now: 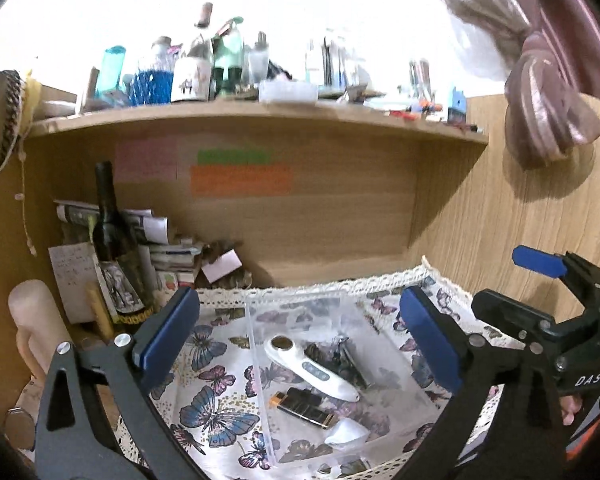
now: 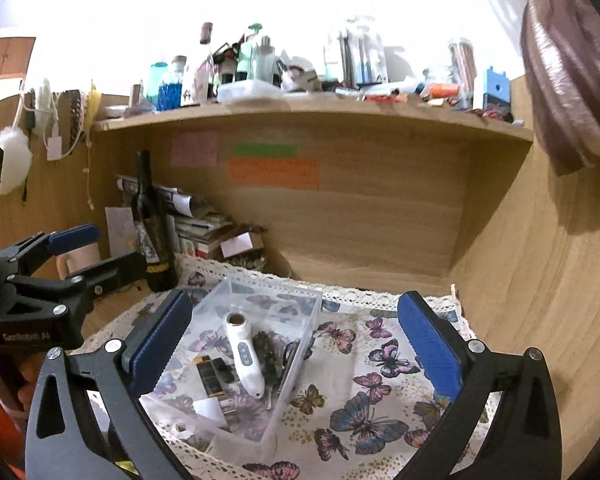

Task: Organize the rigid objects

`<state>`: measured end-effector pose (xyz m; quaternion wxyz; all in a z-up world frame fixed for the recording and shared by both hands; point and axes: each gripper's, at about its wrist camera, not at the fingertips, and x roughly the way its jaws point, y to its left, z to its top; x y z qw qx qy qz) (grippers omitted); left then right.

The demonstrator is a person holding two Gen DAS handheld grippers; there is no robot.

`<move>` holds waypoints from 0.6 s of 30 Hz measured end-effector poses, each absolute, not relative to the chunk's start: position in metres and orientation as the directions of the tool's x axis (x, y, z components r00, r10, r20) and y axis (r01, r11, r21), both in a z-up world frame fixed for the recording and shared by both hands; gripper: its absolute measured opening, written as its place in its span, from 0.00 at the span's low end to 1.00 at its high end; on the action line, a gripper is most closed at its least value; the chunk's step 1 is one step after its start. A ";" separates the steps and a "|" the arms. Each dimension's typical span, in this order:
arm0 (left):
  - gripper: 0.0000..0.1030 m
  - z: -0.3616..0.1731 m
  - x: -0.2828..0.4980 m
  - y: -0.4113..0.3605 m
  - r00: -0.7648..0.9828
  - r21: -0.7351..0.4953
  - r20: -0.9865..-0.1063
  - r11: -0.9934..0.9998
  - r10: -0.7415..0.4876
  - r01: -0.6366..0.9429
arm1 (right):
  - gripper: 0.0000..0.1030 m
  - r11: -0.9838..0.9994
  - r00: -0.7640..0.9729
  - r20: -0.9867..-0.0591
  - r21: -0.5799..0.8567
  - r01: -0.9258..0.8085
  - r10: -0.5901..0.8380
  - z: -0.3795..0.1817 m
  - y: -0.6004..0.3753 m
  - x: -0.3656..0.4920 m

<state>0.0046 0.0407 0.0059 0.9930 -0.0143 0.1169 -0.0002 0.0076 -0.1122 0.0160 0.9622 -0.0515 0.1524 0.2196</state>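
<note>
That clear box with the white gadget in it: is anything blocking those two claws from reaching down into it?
Nothing visible. The clear box has no lid, and the white gadget lies on top of the other items. The left claw and the right claw are both open and empty above the butterfly cloth.

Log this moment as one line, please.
left gripper open, empty | right gripper open, empty | white handheld device, black-gold case inside clear box | butterfly cloth
</note>
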 end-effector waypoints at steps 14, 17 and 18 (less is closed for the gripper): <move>1.00 0.014 -0.015 0.028 0.986 -0.005 -0.167 1.000 -0.011 0.010 | 1.00 0.906 0.870 -0.283 -0.006 -0.423 0.404 0.023 -0.120 -0.005; 1.00 0.015 -0.016 0.027 0.987 -0.009 -0.159 1.000 -0.016 0.015 | 1.00 0.906 0.869 -0.284 0.003 -0.422 0.406 0.023 -0.122 -0.003; 1.00 0.015 -0.016 0.027 0.987 -0.008 -0.157 1.000 -0.016 0.015 | 1.00 0.907 0.870 -0.284 0.003 -0.420 0.404 0.023 -0.122 -0.003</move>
